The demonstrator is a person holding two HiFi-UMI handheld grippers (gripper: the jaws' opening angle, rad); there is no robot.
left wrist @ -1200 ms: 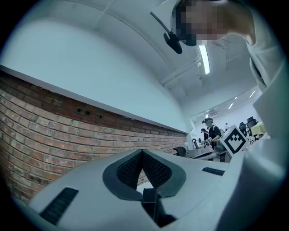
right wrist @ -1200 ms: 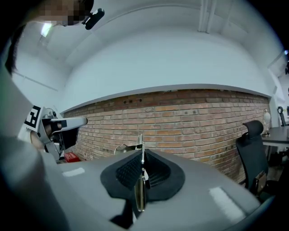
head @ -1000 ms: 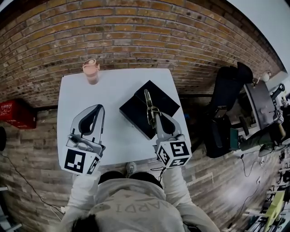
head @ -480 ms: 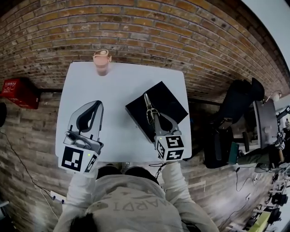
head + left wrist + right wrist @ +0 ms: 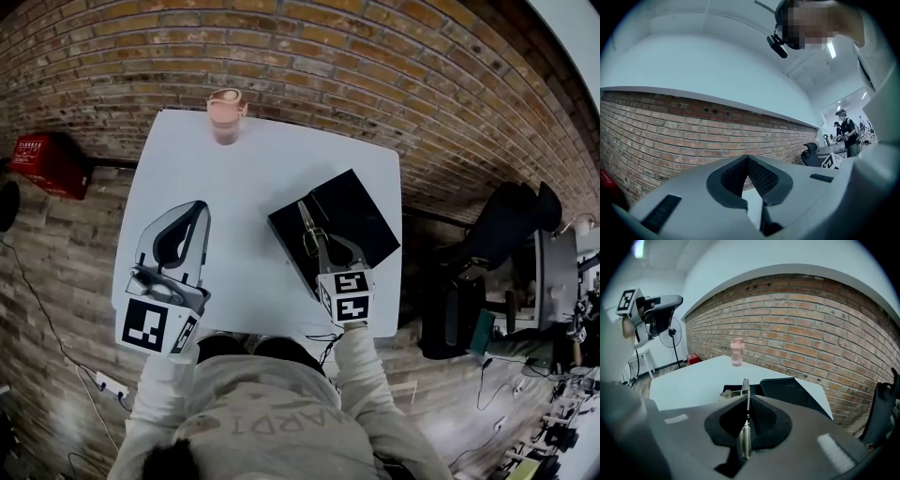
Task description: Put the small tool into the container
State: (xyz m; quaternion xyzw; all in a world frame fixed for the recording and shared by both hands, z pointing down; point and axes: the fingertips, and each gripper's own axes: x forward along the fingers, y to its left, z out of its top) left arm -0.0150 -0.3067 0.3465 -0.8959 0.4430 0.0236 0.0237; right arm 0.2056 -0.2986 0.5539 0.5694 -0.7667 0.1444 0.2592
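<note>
**A:** What are the right gripper's jaws doing?

**B:** The right gripper (image 5: 746, 403) has its jaws pressed together on the small tool (image 5: 745, 386). The tool is a thin strip of metal standing on edge between the pads, and its far end juts out past the tips.

**A:** Where does that put the tool?

**B:** In the head view it hangs over the near left part of the black container (image 5: 356, 211). The container sits on the right side of the white table (image 5: 253, 173). Whether the tool's tip touches the container cannot be told.

**A:** And the other gripper?

**B:** The left gripper (image 5: 747, 158) has its jaws closed tip to tip with nothing between them. It is tilted upward, so its own view takes in mostly the brick wall (image 5: 670, 136) and the pale ceiling (image 5: 717, 56). From the head view it is held over the near left part of the table, well apart from the container.

**A:** Is anything else on the table?

**B:** A pink bottle (image 5: 225, 114) stands upright at the far edge, left of the middle and well apart from both grippers.

**A:** What lies around the table?

**B:** A red box (image 5: 52, 164) sits low by the wall to the left. A black chair (image 5: 511, 230) stands to the right. A standing fan (image 5: 670, 336) shows at the far left in the right gripper view. The person's pale sweatshirt (image 5: 272, 422) fills the near edge of the head view.
</note>
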